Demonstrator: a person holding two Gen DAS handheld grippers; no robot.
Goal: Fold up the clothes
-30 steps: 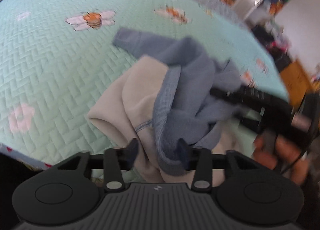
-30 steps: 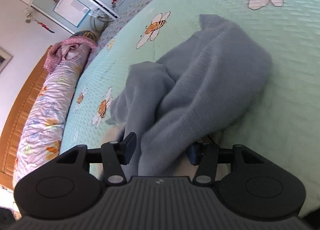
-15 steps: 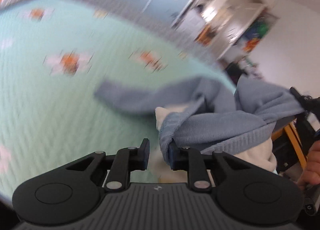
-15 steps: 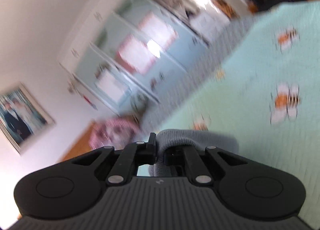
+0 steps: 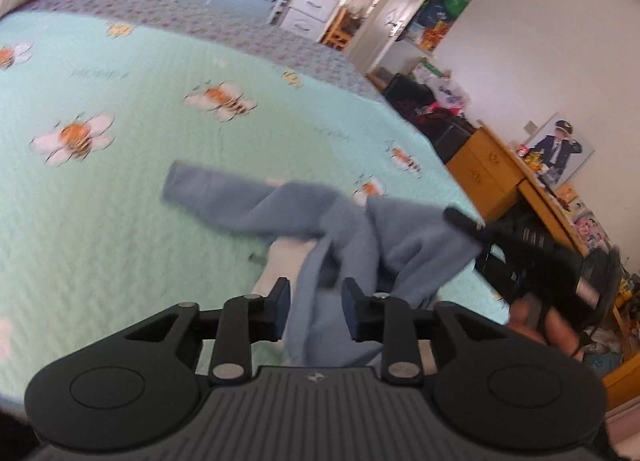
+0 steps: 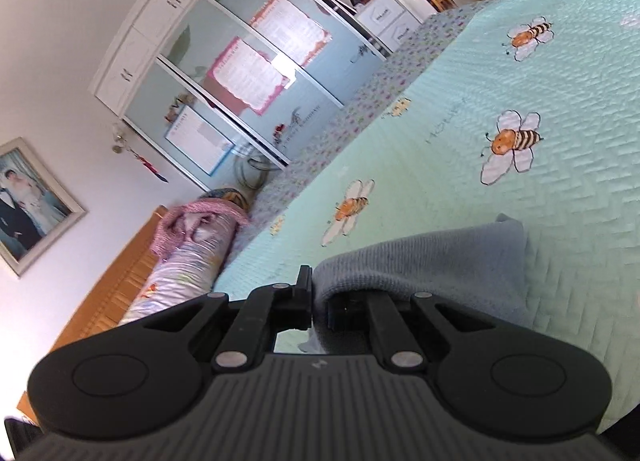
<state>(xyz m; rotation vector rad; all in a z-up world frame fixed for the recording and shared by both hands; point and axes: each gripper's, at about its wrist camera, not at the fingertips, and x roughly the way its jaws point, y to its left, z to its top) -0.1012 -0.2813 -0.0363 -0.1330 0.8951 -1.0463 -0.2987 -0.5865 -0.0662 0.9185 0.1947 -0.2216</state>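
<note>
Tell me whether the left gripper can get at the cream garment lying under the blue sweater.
Probably not directly. The left gripper is open with the blue sweater hanging between its fingers, covering most of the cream garment; only a small patch shows.

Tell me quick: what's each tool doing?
Left tool: open, blue sweater hanging between its fingers.
Right tool: shut on the blue sweater.

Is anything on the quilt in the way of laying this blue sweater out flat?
Mostly not. The blue sweater hangs from the right hand-held gripper. A cream garment lies under it; the green quilt beyond looks bare.
</note>
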